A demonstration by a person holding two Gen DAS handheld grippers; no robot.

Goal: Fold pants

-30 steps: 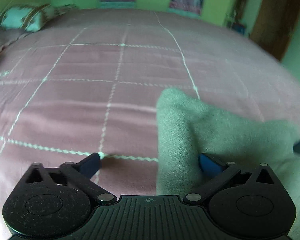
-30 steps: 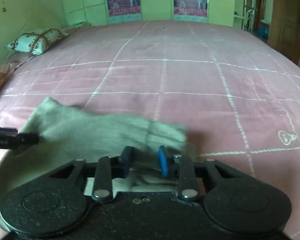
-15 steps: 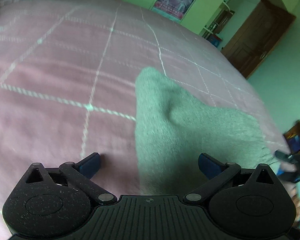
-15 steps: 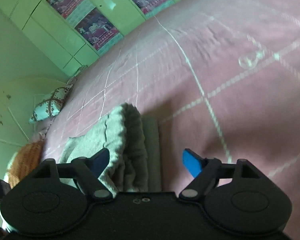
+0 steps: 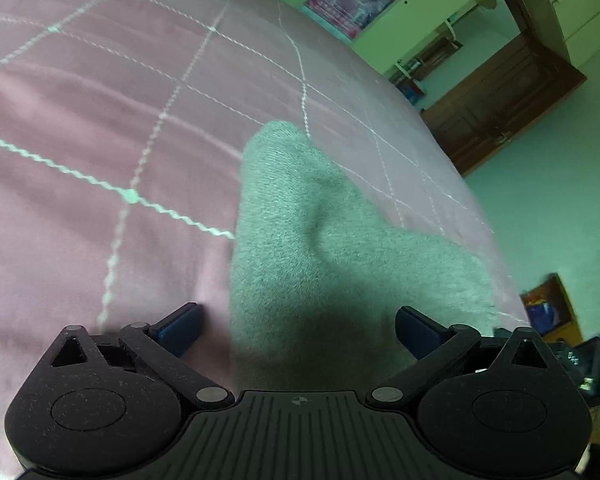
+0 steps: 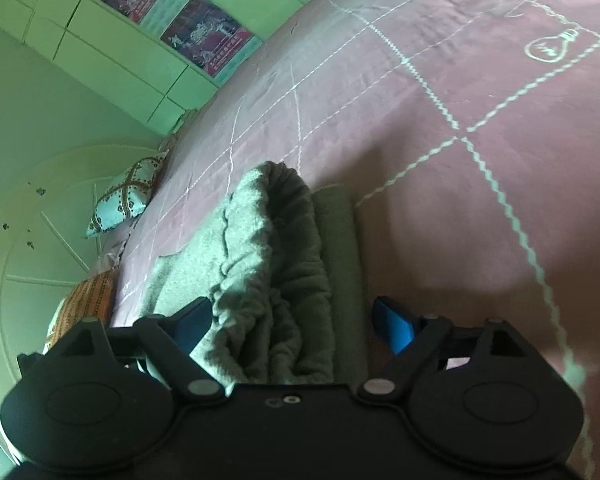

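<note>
The grey pants (image 6: pixel 276 264) lie bunched at lower centre on the pink bed (image 6: pixel 480 208). Right gripper (image 6: pixel 292 322) has just been opening; cloth lies between, seemingly unpressed. Left gripper (image 5: pixel 296 326) is spread too. Soft, light, floppy knit: pinch the gathered waistband edge.

A wide bed (image 5: pixel 100 128) fills most of both views, spread with a dusty pink cover (image 6: pixel 480 168) crossed by white stitched lines and a small light-bulb motif (image 6: pixel 552 46). Pale green cupboards (image 6: pixel 100 52) line the far wall, carrying two posters (image 6: pixel 172 12). A patterned pillow (image 6: pixel 126 198) lies at the bed's edge. A dark wooden door (image 5: pixel 500 100) stands beside what may be a small shelf (image 5: pixel 420 68). The floor (image 5: pixel 548 216) looks greenish.
</note>
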